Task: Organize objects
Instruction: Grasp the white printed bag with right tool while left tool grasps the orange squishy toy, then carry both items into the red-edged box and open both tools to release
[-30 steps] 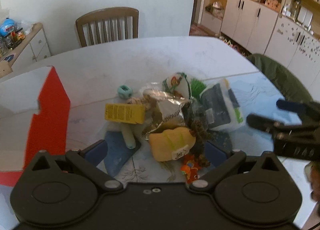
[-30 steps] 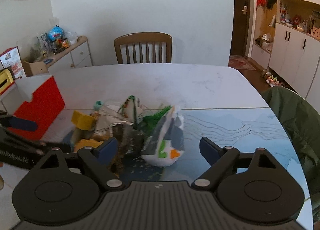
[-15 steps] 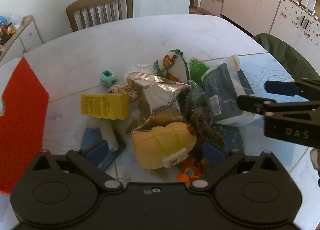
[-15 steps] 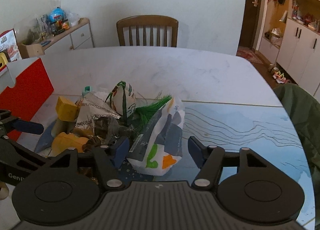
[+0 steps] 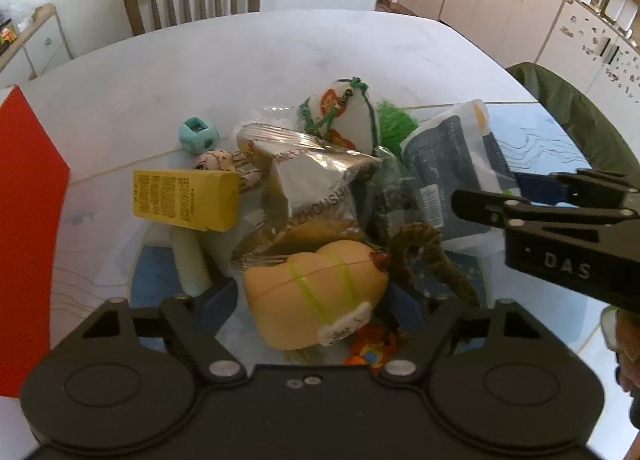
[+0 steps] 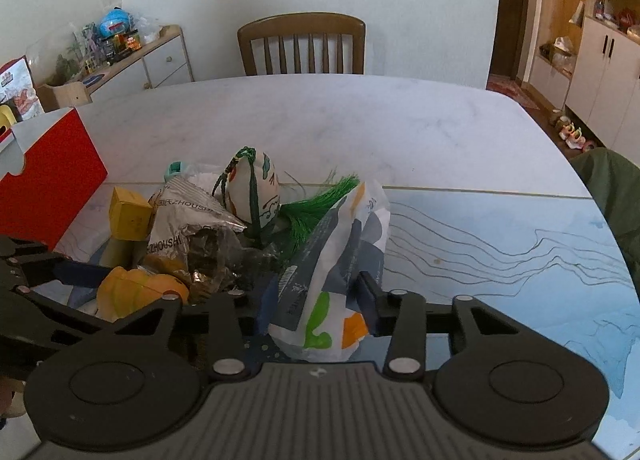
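With the right gripper (image 6: pixel 318 300) pinching the soft white-and-grey plastic pouch (image 6: pixel 340 260) and the left gripper (image 5: pixel 316 300) open astride the orange plush pumpkin (image 5: pixel 316 296), either could drag neighbours along.

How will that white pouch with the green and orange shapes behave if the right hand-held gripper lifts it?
The white pouch looks like soft, creased film, so it will probably sag and fold, not stay stiff. Its glossy surface may slide between the right hand-held gripper fingers. It leans against the green tassel and pile, so neighbours may shift.
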Demonstrator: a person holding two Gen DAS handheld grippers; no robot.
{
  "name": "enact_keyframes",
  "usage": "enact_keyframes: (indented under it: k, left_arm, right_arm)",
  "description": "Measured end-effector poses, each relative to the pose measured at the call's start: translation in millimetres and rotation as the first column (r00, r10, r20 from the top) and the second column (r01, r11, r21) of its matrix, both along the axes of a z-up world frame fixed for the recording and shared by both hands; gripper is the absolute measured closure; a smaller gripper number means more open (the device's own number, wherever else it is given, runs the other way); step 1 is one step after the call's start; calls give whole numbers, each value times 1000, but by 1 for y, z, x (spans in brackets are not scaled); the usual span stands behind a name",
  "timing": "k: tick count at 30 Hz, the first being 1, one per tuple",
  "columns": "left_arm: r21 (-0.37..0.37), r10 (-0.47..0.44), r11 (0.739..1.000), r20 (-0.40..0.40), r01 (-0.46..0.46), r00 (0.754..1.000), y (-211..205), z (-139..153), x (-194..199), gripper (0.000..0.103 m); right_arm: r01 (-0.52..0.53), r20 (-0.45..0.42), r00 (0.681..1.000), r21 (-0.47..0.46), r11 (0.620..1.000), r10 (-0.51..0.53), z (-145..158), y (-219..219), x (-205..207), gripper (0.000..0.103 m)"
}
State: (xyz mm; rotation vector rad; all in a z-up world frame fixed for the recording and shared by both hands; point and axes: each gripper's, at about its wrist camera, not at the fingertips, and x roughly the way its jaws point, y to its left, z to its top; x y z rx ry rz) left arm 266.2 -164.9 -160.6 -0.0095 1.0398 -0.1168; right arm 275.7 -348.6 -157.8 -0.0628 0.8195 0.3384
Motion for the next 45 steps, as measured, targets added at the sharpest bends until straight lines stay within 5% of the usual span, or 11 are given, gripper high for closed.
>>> enact_keyframes:
  k: [12,31,45]
  left_arm:
    - [-24,20,1000,11,-20,1000,8,10,-5,34]
    - [-127,104,988,83,-93,991,48,77,-33,34]
    - [-172,133,979,137,-108,982,125,121,-65,34]
  right_arm:
    - [34,20,999,14,999,-35,5,-6,0,91]
    - [25,114,993,86,996,-35,79,-4,-39,92]
    - [-76,157,986,122,990,56,127,85,-83,92]
